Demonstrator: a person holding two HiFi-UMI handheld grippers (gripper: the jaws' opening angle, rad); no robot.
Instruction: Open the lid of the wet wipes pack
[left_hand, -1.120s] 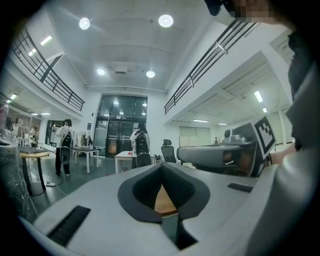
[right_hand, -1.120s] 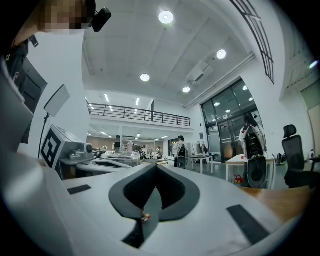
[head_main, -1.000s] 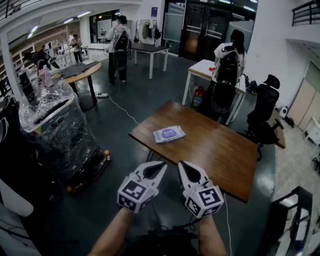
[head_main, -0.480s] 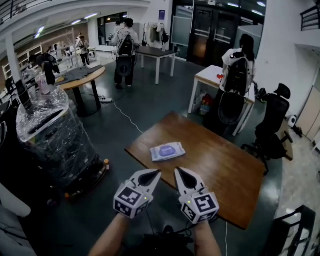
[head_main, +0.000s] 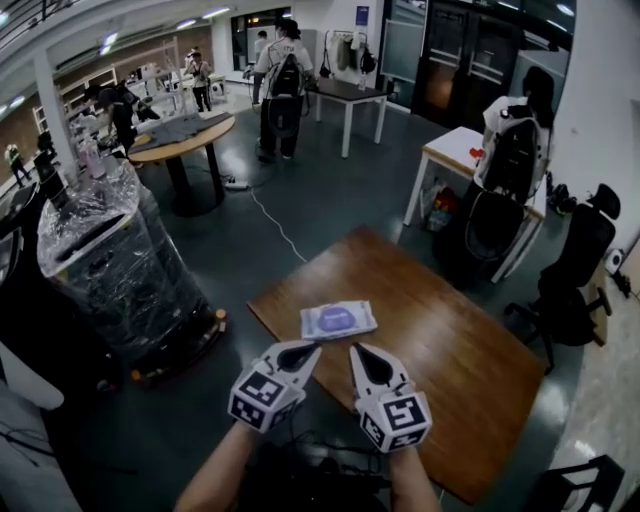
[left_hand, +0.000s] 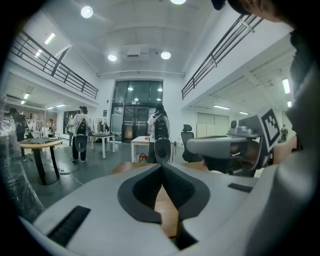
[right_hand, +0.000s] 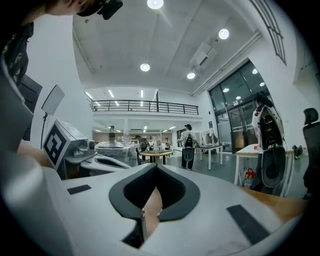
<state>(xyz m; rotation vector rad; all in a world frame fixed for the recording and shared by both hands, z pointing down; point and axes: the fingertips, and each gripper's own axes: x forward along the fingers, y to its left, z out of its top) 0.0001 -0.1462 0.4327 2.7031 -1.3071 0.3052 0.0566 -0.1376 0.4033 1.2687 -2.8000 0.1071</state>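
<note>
A flat wet wipes pack (head_main: 338, 320), white with a purple lid, lies on the brown wooden table (head_main: 440, 340) near its left corner. My left gripper (head_main: 314, 347) hangs just short of the pack's near edge, jaws shut and empty. Beside it on the right, my right gripper (head_main: 352, 351) is shut too, with nothing in it. Both hover at the table's near edge, tips apart from the pack. In the left gripper view my left gripper (left_hand: 162, 165) shows its tips meeting; in the right gripper view my right gripper (right_hand: 156, 165) shows the same. The pack is hidden in both gripper views.
A plastic-wrapped cart (head_main: 110, 260) stands to the left on the dark floor. Behind the table stand a person with a backpack (head_main: 512, 160), a white table (head_main: 455, 150) and a black office chair (head_main: 575, 270). A cable (head_main: 275, 225) runs across the floor. More people and tables are farther back.
Both grippers have moved forward side by side toward the table and sunk a little. The wipes pack now lies just ahead of their tips. Jaws stayed shut.
</note>
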